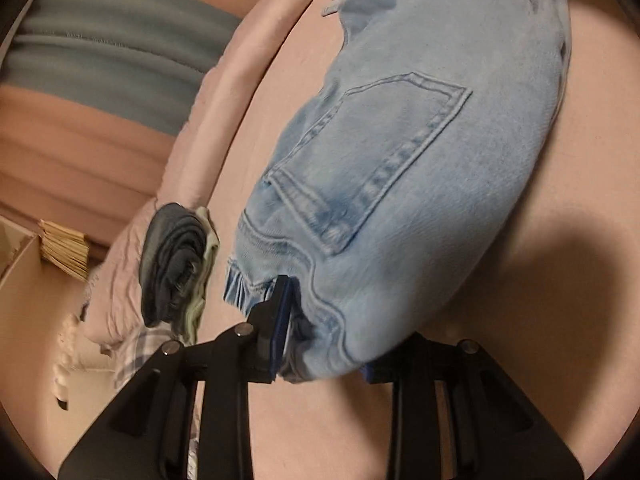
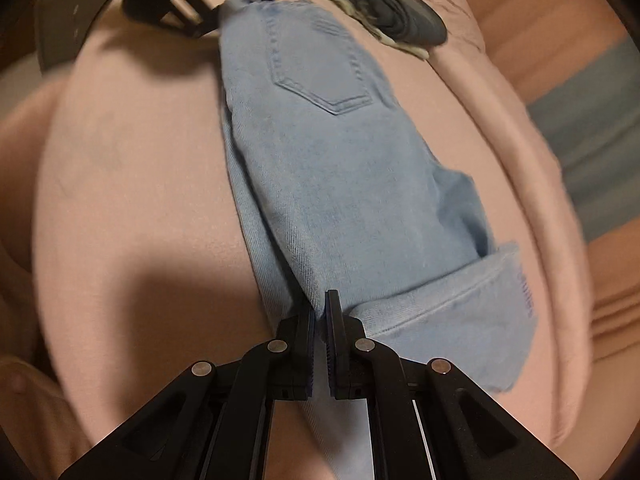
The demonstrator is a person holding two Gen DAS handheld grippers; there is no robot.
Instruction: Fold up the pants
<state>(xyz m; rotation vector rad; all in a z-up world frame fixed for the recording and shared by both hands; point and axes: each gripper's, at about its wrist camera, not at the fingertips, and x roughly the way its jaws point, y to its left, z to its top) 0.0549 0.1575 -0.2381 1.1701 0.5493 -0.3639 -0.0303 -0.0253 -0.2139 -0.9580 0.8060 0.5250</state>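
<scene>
Pants (image 1: 420, 184) of pale blue denim lie stretched over a pink-covered bed (image 1: 560, 320), folded lengthwise into a long band, with a back pocket (image 1: 372, 160) facing up. The left claw (image 1: 320, 344) is clamped on the waistband end: in the left wrist view its blue-padded fingers (image 1: 282, 320) stand a little apart with a thick bunch of denim pressed between them, just beside the gathered elastic of the waist. The right claw (image 2: 320, 320) is nearly closed on the other end, its pads pinching a thin ridge of cloth near a turned-up leg cuff (image 2: 460, 320); in the right wrist view the cloth rises out of the narrow gap and runs away toward the left claw at the far end, where the pocket shows again. Between the two claws the denim is drawn fairly flat, with the cuff folded back over the leg on one side. Beside the waistband, on the rumpled pink bedding at the edge of the bed, sits a small stack of folded clothes (image 1: 176, 264), dark grey on top with pale green under it, resting on a plaid cloth (image 1: 136, 352). Both views are somewhat blurred.
</scene>
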